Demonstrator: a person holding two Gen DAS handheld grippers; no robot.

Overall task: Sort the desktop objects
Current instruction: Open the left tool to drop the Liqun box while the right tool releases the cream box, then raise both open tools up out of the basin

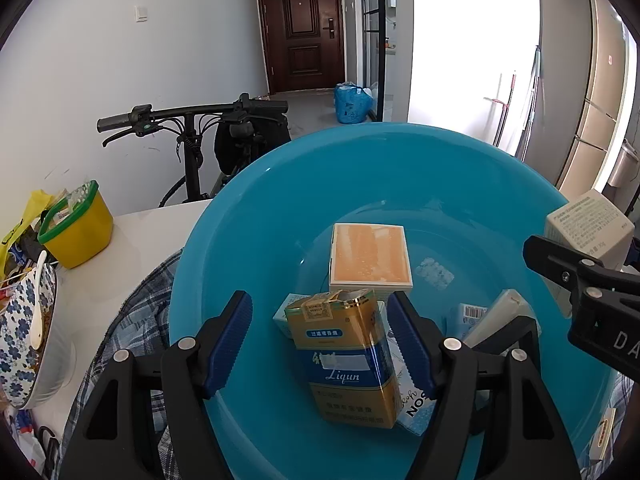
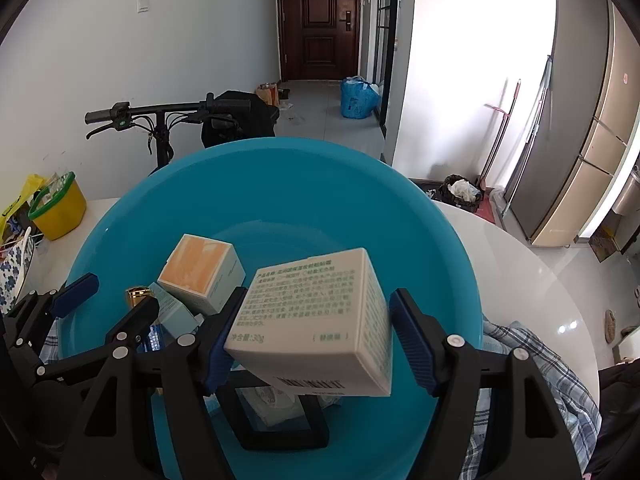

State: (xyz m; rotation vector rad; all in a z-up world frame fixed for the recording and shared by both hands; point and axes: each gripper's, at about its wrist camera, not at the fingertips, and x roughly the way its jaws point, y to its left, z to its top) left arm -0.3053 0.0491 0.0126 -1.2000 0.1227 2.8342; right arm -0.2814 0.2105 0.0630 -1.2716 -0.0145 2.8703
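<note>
A blue basin (image 1: pixel 280 208) holds several small boxes. My left gripper (image 1: pixel 320 340) is open over the basin, its blue pads either side of a gold and blue cigarette pack (image 1: pixel 348 356) without touching it. An orange-topped white box (image 1: pixel 370 258) lies behind the pack. My right gripper (image 2: pixel 312 340) is shut on a white box with green print (image 2: pixel 320 320) and holds it above the basin (image 2: pixel 280 184). That box also shows at the right of the left wrist view (image 1: pixel 588 228). The orange-topped box (image 2: pixel 200 272) lies lower left of it.
The basin sits on a plaid cloth (image 1: pixel 132 320) on a white table (image 1: pixel 132 236). A yellow tub with a green rim (image 1: pixel 76 228) and a floral bowl with a spoon (image 1: pixel 24 332) stand at the left. A bicycle (image 1: pixel 192 128) stands behind the table.
</note>
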